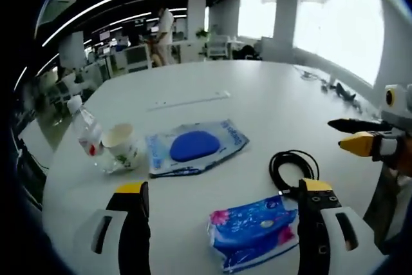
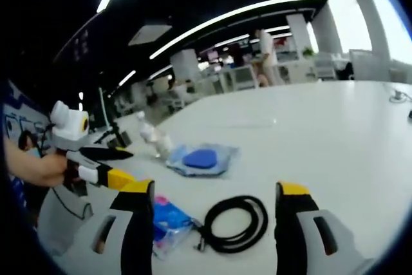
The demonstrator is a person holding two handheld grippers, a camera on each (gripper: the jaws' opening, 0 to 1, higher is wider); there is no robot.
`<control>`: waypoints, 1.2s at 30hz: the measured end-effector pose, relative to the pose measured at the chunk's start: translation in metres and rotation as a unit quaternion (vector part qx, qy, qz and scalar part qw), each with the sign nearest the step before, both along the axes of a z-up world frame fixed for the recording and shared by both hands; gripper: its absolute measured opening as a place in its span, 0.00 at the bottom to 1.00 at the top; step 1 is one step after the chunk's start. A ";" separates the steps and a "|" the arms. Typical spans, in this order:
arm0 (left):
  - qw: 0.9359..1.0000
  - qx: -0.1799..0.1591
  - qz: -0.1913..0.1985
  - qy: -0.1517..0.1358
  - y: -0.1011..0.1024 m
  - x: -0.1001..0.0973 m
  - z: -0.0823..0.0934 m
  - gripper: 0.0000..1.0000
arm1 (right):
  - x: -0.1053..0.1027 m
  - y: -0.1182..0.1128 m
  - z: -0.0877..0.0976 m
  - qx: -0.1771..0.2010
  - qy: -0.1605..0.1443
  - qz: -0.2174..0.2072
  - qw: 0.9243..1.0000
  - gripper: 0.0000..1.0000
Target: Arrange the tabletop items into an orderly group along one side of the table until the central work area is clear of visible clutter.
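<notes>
Clutter sits spread over the white table [image 1: 270, 101], nothing grouped yet: a water bottle [image 1: 85, 130] lying tilted against a paper cup [image 1: 122, 144], just beside them a clear packet with a blue pad inside [image 1: 195, 147], nearer the cameras a blue tissue pack [image 1: 254, 230] and a coiled black cable [image 1: 293, 169] touching its corner. Left gripper [image 1: 222, 198] hovers over the tissue pack with jaws spread wide and nothing between them – the pack lies just ahead of the tips, so this reads as lining up for a first pick. Right gripper [image 2: 215, 201] likewise wide open and empty, aimed so the cable [image 2: 235, 223] lies between its jaws in the right gripper view, the tissue pack [image 2: 168, 220] just left of the coil. Bottle [image 2: 153, 136] and packet [image 2: 203, 159] lie farther off. Bottle and cup already sit close to the table's edge, so judged the natural anchor for the group – the near items would go toward them. Cable is limp; a grip on one strand may let the coil unravel
</notes>
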State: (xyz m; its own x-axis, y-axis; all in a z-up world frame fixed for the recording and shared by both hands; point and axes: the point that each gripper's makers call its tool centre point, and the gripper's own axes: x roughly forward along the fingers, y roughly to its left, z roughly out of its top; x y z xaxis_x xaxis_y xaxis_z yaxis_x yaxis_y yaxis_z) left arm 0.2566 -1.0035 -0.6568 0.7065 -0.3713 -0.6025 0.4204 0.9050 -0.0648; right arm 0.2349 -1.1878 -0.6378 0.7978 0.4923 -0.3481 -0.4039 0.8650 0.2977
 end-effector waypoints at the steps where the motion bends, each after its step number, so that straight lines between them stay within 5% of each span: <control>1: 1.000 0.000 0.001 0.000 0.004 -0.002 0.000 0.95 | -0.001 0.003 0.001 0.001 0.000 0.001 1.000 0.74; 11: 1.000 -0.006 0.015 0.015 0.019 -0.012 -0.005 0.94 | -0.007 0.023 -0.002 0.013 0.012 0.010 1.000 0.71; 28: 0.998 -0.007 0.013 0.066 0.022 -0.041 -0.049 0.93 | -0.046 0.073 -0.035 0.018 0.074 0.073 0.994 0.63; 34: 0.996 0.007 0.007 0.085 0.026 -0.054 -0.064 0.87 | -0.071 0.082 -0.067 -0.022 0.145 0.100 0.984 0.50; 36: 0.996 0.004 0.012 0.087 0.027 -0.056 -0.067 0.87 | -0.074 0.087 -0.071 -0.024 0.148 0.107 0.983 0.49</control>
